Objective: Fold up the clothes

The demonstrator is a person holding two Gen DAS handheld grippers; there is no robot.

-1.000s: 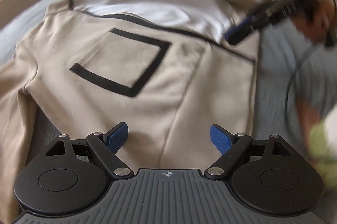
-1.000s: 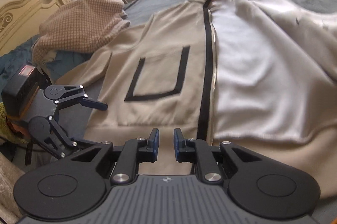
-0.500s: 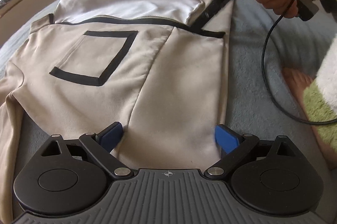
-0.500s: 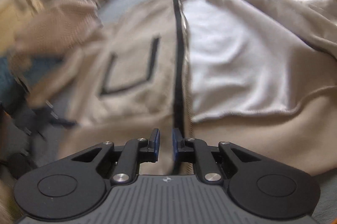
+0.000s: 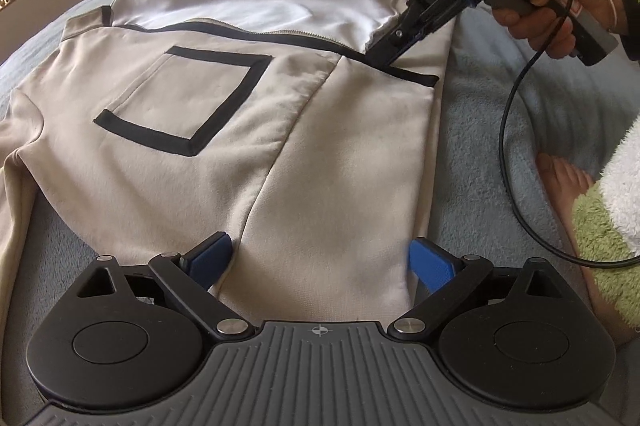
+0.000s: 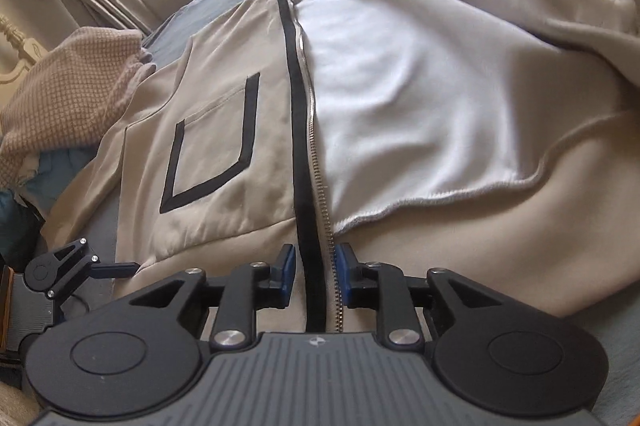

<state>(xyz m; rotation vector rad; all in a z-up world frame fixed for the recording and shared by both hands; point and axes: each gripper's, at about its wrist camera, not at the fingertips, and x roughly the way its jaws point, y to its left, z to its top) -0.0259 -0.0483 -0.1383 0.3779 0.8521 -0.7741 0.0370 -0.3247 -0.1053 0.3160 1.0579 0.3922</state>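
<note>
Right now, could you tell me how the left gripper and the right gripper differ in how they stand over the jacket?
The left gripper is spread wide over the beige jacket's side near the hem; the right gripper stands much narrower, jaws opening. The left straddles plain fabric; the right straddles the black zipper strip. Neither pinches anything yet, and both have blue pads.

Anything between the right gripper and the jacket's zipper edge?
Nothing visible. The right gripper is right at the jacket, jaws opening, with the black zipper strip running between its pads, which do not press on it. The checked garment lies off to the side.
</note>
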